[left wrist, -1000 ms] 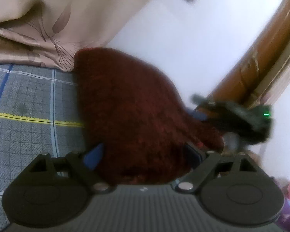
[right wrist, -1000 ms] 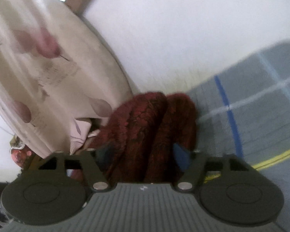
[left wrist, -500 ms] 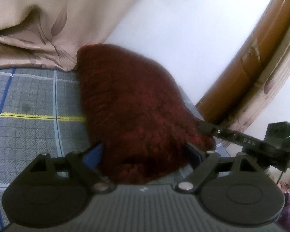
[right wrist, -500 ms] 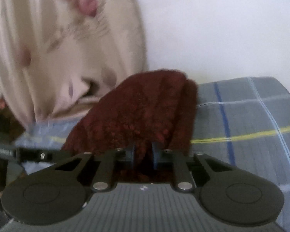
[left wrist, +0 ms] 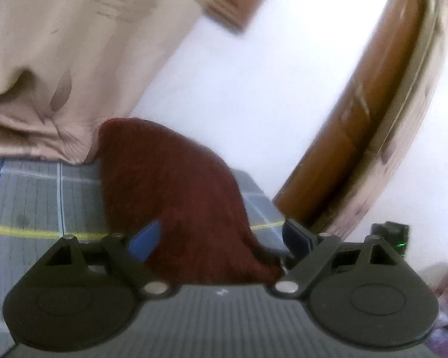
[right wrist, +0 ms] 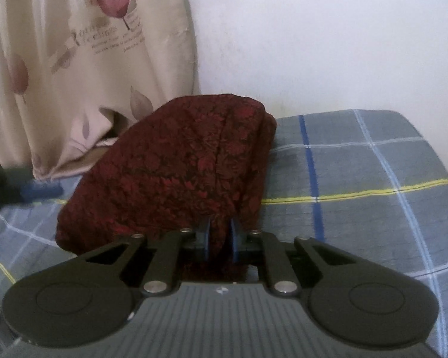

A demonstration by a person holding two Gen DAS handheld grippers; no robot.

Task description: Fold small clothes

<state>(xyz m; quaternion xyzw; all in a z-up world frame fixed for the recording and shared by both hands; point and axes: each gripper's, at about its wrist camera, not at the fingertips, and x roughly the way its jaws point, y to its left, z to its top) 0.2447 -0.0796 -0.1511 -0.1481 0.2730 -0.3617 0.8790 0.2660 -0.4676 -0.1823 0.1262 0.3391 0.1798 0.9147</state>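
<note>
Between right gripper (right wrist: 219, 240) pads now: garment (right wrist: 176, 173).

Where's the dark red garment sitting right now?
The dark red garment lies on the grey plaid bedsheet against the white wall, just right of the beige curtain, its near edge pinched in the right gripper.

- Garment (right wrist: 176, 164): dark red cloth w/ woven leaf pattern, matt, slightly rough.
- Bed sheet (right wrist: 358, 173): grey checked cloth, matt.
- Curtain (right wrist: 74, 59): beige printed cloth, faint sheen.
- Right gripper (right wrist: 219, 238): matt black plastic, ribbed body; shiny metal pins.
- Door frame (left wrist: 358, 125): glossy brown wood.
</note>
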